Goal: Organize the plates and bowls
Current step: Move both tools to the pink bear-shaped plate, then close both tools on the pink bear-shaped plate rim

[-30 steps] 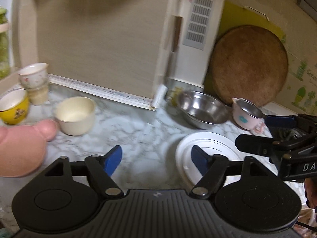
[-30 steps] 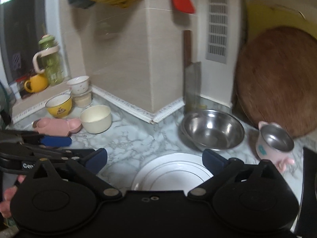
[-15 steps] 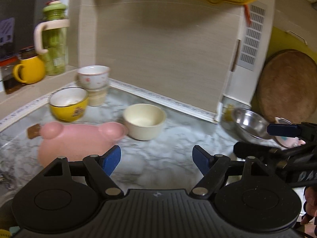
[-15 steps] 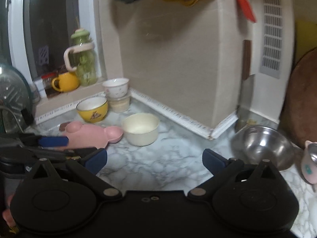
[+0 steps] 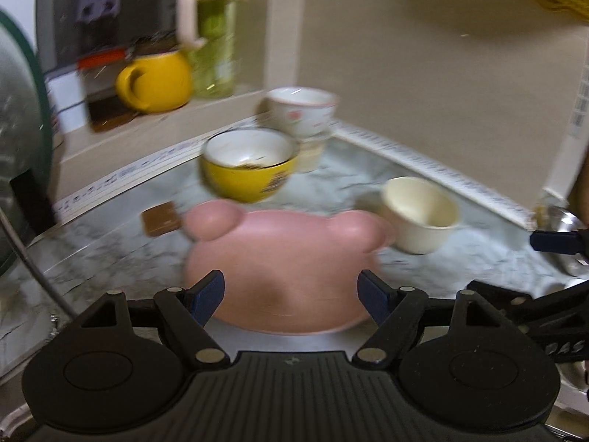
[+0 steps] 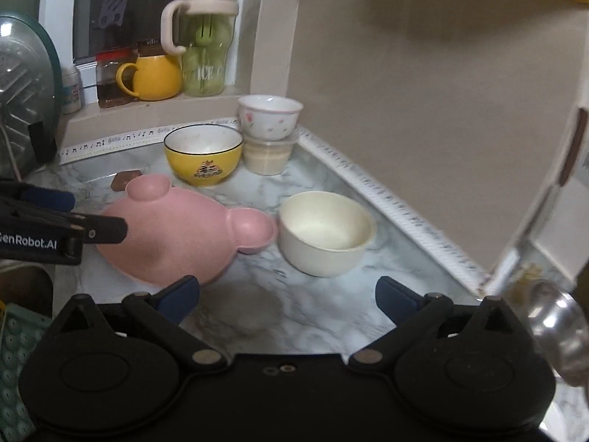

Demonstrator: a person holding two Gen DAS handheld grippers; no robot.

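Note:
A pink bear-shaped plate lies on the marble counter, also seen as the pink plate in the right wrist view. My left gripper is open just above its near edge, its blue pads apart and holding nothing. Behind the plate sits a yellow bowl, to its right a cream bowl. A white floral bowl rests on a lidded tub in the corner. My right gripper is open over bare counter in front of the cream bowl.
A green bottle, a yellow mug and a jar stand on the window sill. A glass lid leans at the left. A steel bowl sits at the right, past the wall corner. A brown square lies beside the plate.
Both views have swung left, away from the white plate and steel bowl, and closer to the pink plate and the bowls. Both grippers stay open.

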